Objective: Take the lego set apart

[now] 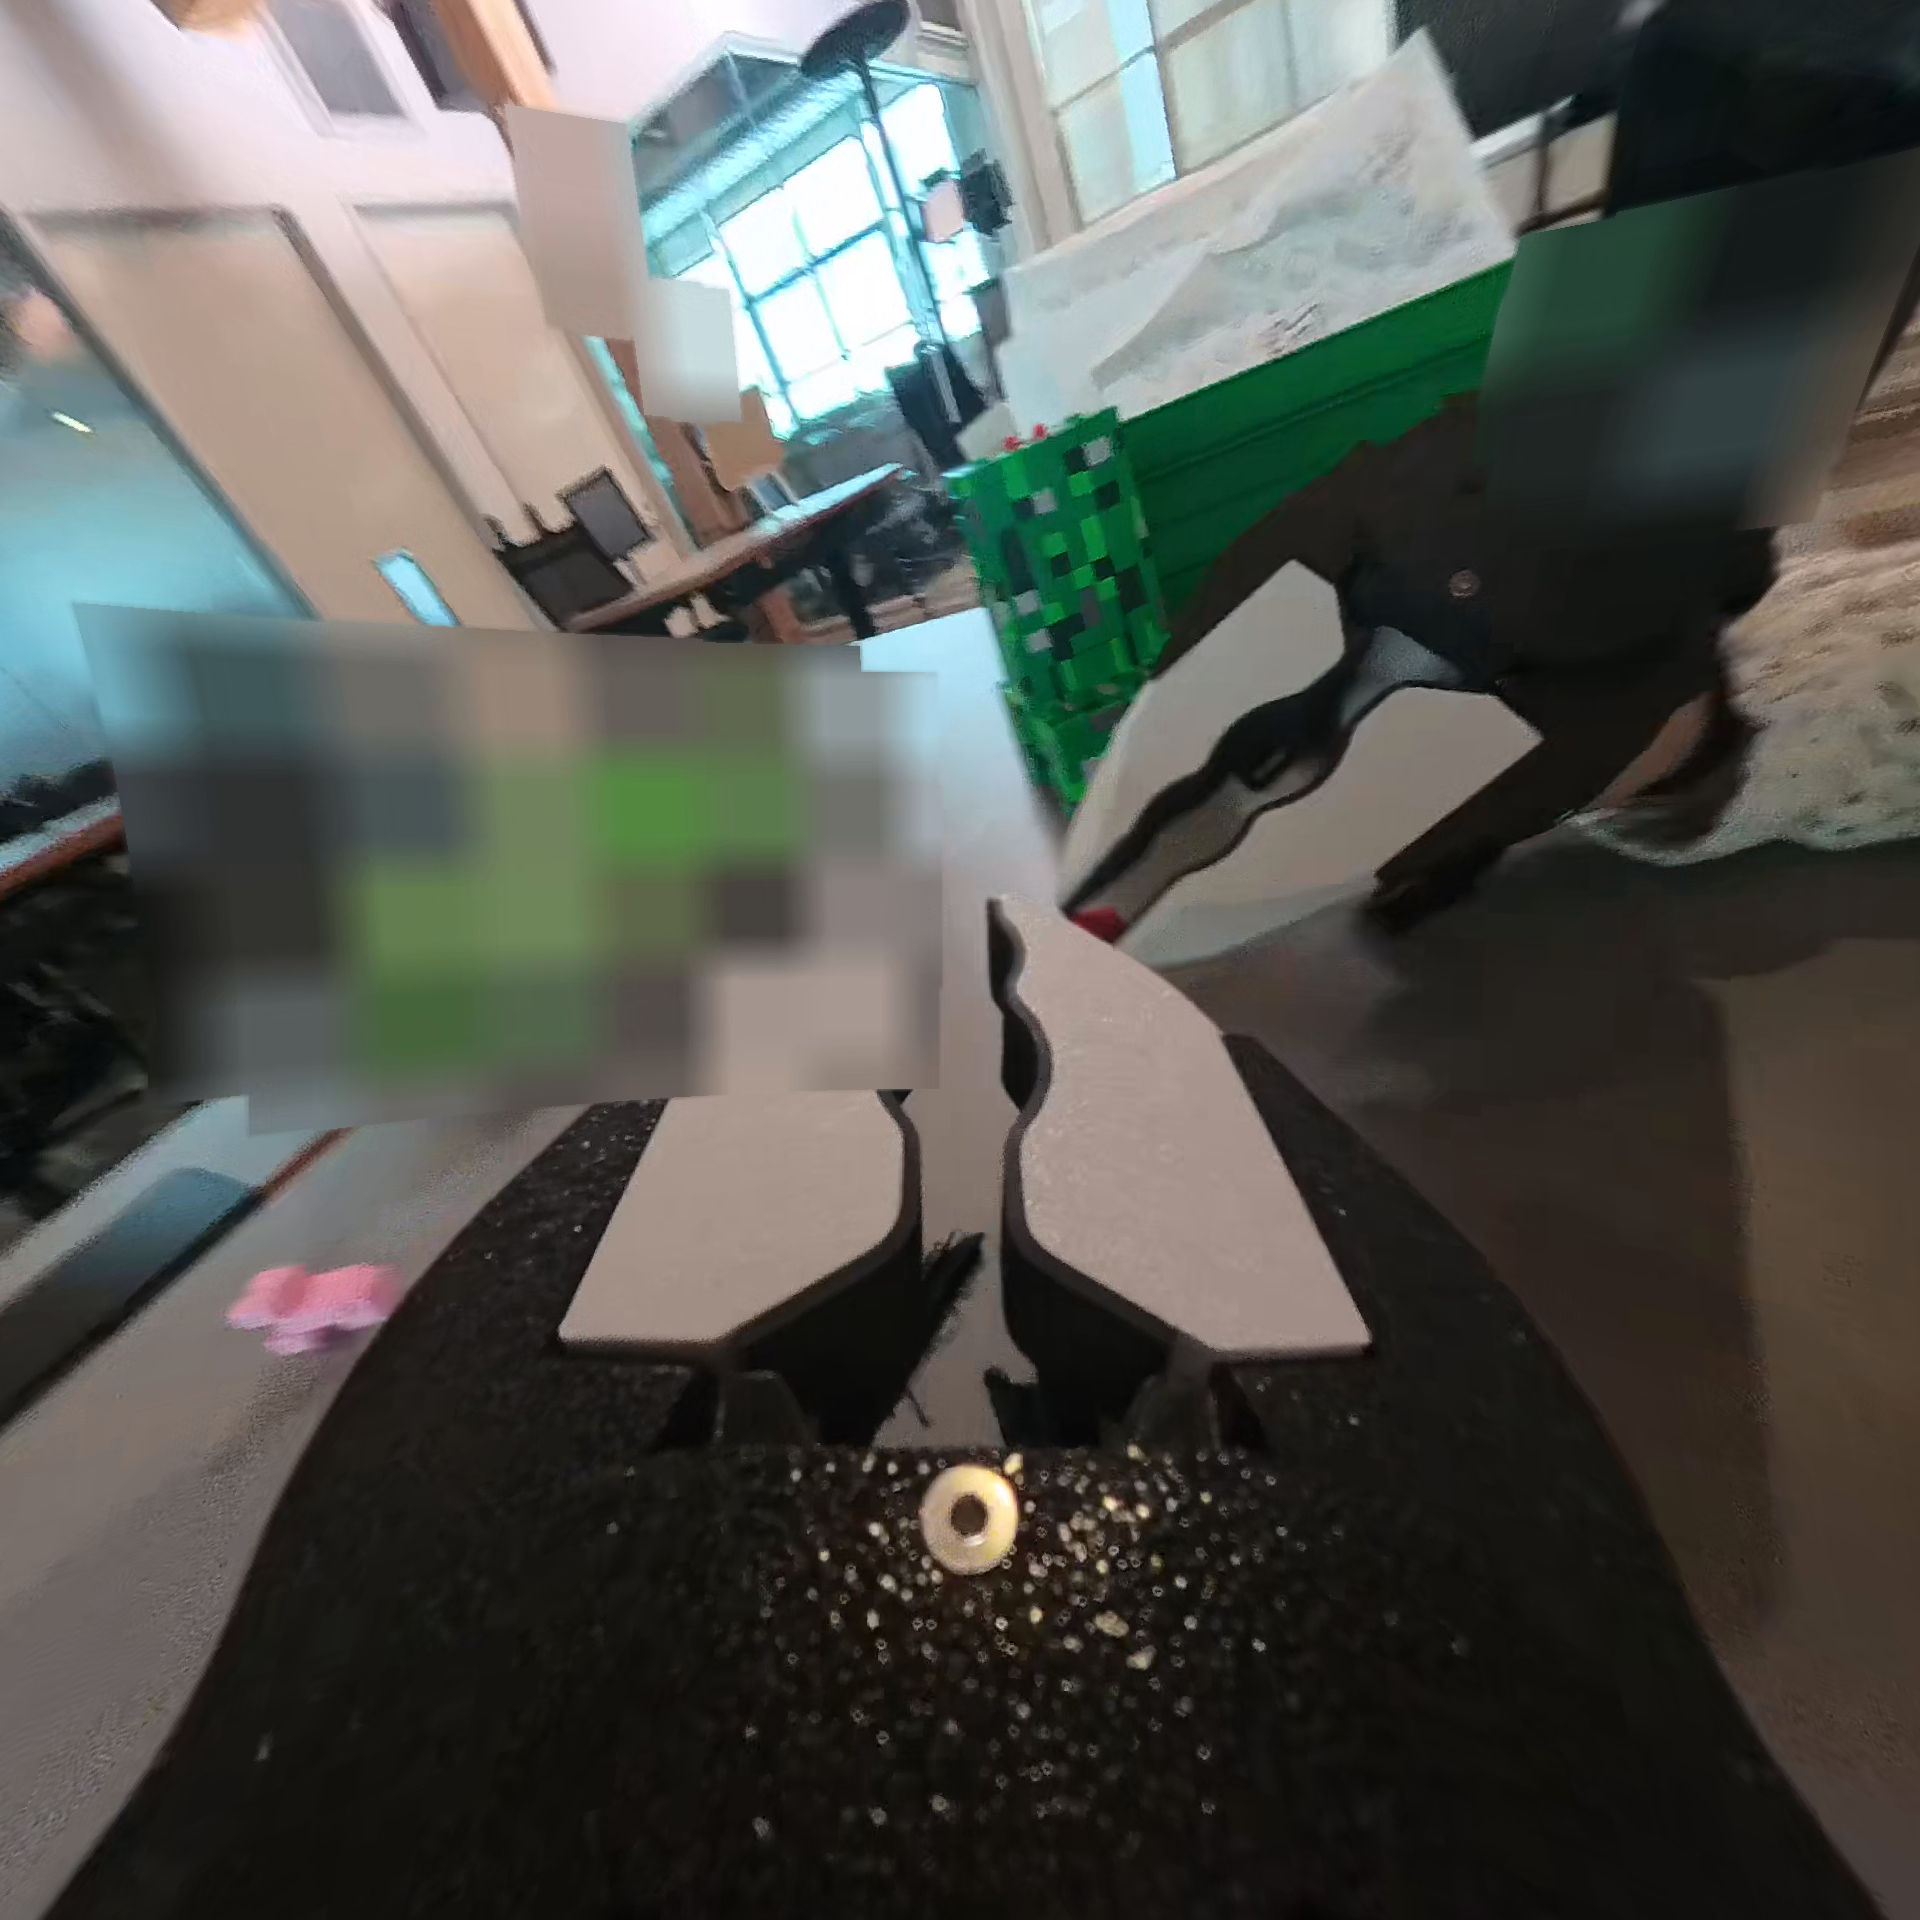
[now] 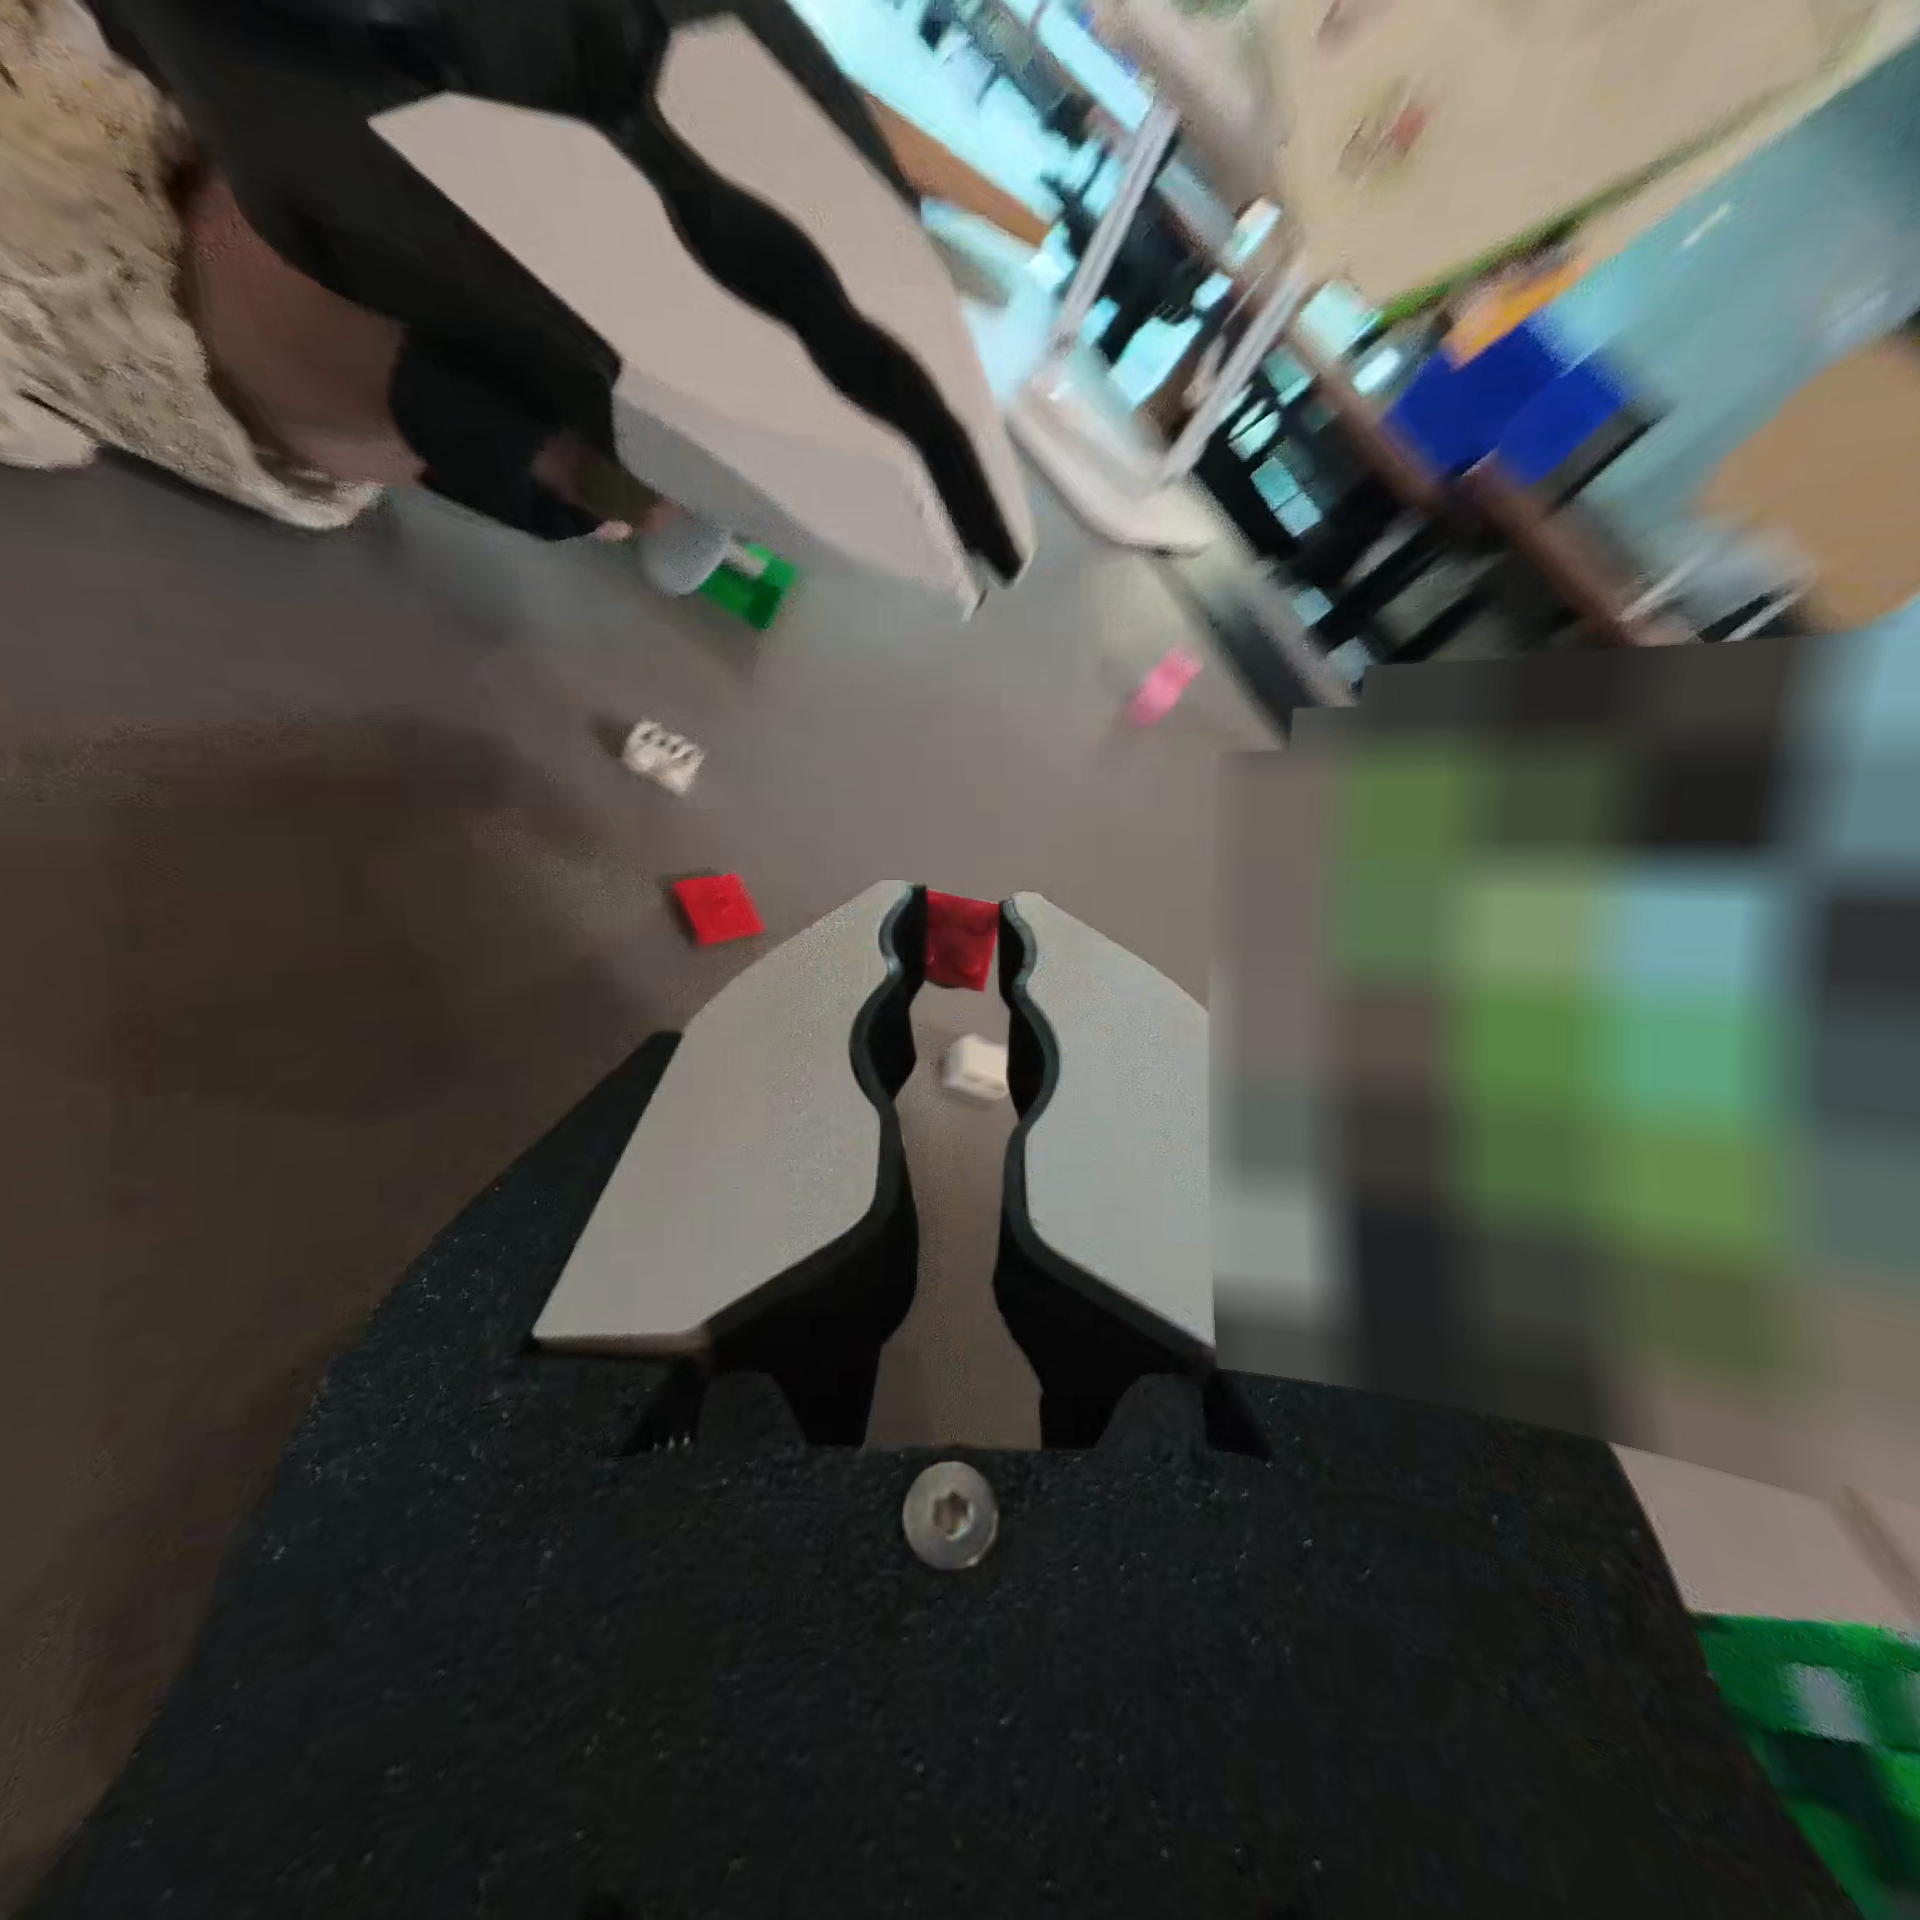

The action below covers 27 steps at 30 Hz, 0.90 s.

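Note:
My right gripper (image 2: 961, 914) is shut on a small red brick (image 2: 958, 940), held at its fingertips above the grey table (image 2: 312, 935). It also shows in the left wrist view (image 1: 1091, 914), with a bit of red at its tip. My left gripper (image 1: 966, 935) has its fingers close together; a mosaic patch hides the left fingertip. In the right wrist view its tips (image 2: 992, 571) meet with nothing seen between them. A blurred green lego build (image 2: 1507, 1039) stands right of my right gripper and also appears in the left wrist view (image 1: 540, 883).
Loose pieces lie on the table: a red plate (image 2: 717, 907), two white pieces (image 2: 665, 755) (image 2: 975, 1065), a green piece (image 2: 750, 584) and a pink piece (image 2: 1164, 686) (image 1: 312, 1307). A green pixel-pattern box (image 1: 1060, 582) stands behind. A person's dark sleeve (image 2: 343, 239) holds the left gripper.

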Tool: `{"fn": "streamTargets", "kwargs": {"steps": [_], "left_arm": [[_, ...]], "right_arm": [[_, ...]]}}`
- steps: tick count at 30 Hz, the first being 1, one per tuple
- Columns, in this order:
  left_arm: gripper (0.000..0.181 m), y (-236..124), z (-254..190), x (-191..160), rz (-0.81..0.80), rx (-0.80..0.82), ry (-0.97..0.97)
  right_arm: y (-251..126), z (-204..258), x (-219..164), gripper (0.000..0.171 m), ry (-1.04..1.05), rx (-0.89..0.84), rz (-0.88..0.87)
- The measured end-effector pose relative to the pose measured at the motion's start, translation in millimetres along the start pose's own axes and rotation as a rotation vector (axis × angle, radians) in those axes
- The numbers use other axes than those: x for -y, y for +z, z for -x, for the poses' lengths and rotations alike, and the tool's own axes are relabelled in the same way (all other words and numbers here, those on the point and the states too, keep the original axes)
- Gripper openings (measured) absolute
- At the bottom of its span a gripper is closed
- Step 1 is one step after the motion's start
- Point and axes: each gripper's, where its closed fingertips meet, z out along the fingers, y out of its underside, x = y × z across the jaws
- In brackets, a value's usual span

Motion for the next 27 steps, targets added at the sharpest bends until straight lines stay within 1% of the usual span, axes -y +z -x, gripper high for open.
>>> {"fn": "streamTargets", "kwargs": {"steps": [1,2,3,4,5,8,9,11,15,17,19,27], "left_arm": [[0.017,2,-5,-1,0.006,-0.046,-0.051],[0.028,3,-11,-1,0.007,-0.099,-0.113],[0.043,5,-19,1,0.002,-0.167,-0.175],[0.051,5,-26,3,-0.007,-0.232,-0.228],[0.05,5,-30,2,-0.003,-0.275,-0.267],[0.031,1,-43,3,-0.007,-0.4,-0.338],[0.029,-1,-45,5,-0.017,-0.433,-0.365],[0.03,-2,-46,7,-0.029,-0.469,-0.414],[0.03,-5,-33,9,-0.07,-0.45,-0.501],[0.028,-6,-32,8,-0.066,-0.471,-0.53],[0.024,-7,-34,8,-0.06,-0.492,-0.532],[0.02,-9,-48,7,-0.024,-0.566,-0.508]], "right_arm": [[-2,-3,6,0.012,-0.065,-0.049,-0.028],[-3,-4,11,0.012,-0.119,-0.087,-0.054],[-5,-3,17,0.012,-0.169,-0.116,-0.085],[-7,-2,24,0.012,-0.22,-0.139,-0.119],[-9,0,29,0.012,-0.271,-0.159,-0.148],[-14,7,39,0.012,-0.391,-0.188,-0.212],[-15,8,41,0.012,-0.411,-0.192,-0.227],[-18,11,44,0.012,-0.403,-0.172,-0.259],[-20,12,45,0.012,-0.433,-0.177,-0.271],[-19,15,45,0.012,-0.458,-0.17,-0.266],[-19,18,46,0.012,-0.49,-0.172,-0.267],[-19,28,51,0.012,-0.547,-0.163,-0.292]]}}
